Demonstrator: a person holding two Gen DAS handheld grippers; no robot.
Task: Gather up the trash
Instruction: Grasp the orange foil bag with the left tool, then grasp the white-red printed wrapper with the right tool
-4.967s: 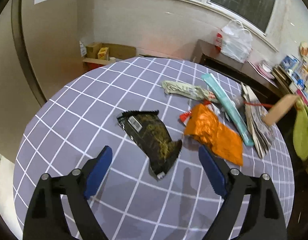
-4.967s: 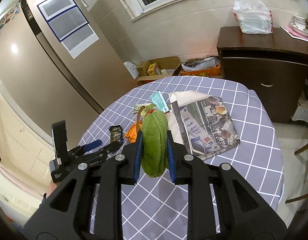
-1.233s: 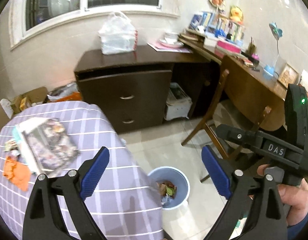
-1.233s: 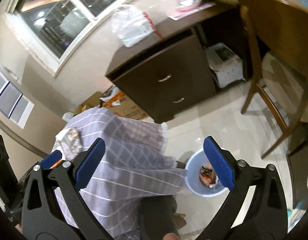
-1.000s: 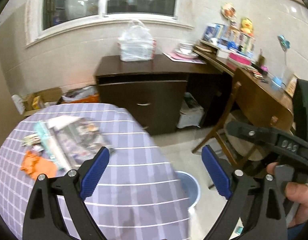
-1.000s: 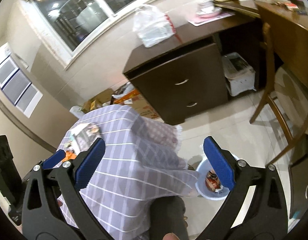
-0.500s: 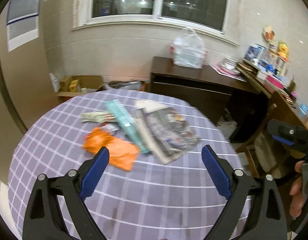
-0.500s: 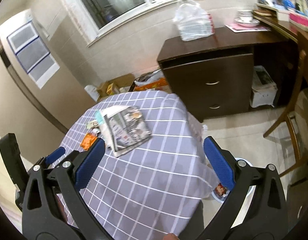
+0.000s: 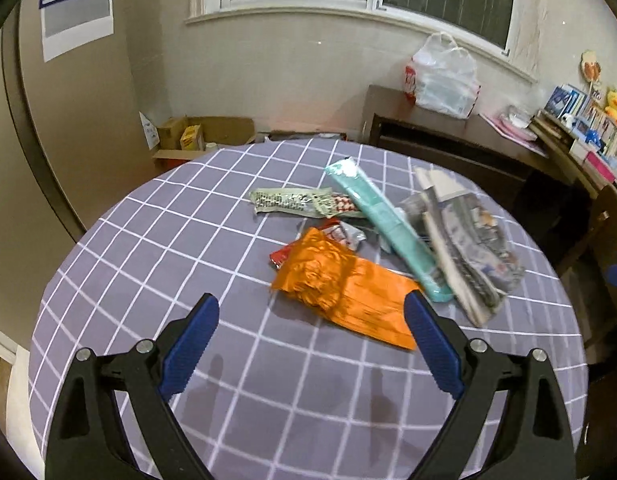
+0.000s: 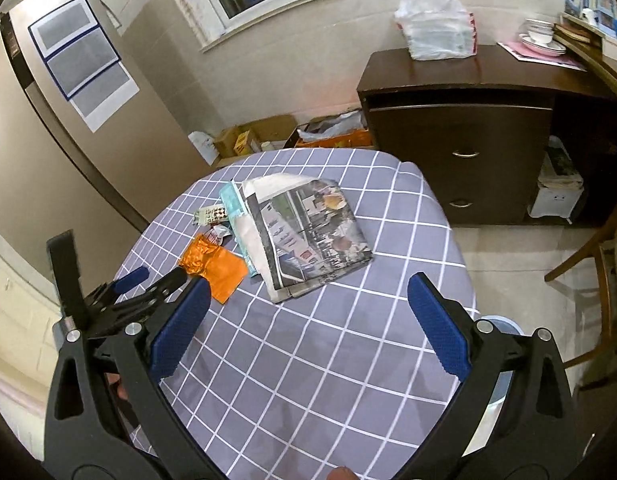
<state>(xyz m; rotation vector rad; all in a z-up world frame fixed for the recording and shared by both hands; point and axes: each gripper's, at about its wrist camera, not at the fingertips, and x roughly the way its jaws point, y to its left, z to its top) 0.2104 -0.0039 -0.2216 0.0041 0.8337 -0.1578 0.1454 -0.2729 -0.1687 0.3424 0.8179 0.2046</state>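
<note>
Left wrist view: left gripper [image 9: 310, 334] spread wide, nothing btwn its blue pads, hovering over round table w/ purple grid-pattern cloth [image 9: 156, 248]. Crumpled orange foil wrapper [image 9: 340, 286] lies just ahead of tips, slightly right of centre, flat on cloth. Behind it: small red-and-silver wrapper [image 9: 340, 236], long teal plastic packet [image 9: 384, 218], flattened patterned green-white wrapper [image 9: 296, 201]. Folded newspaper [image 9: 464, 248] to the right, touching teal packet.

Right wrist view: right gripper [image 10: 306, 322] also wide apart, empty, above near table edge; trash pile well ahead-left. Pale blue waste bin [image 10: 504, 364] on floor, partly hidden behind right finger.
</note>
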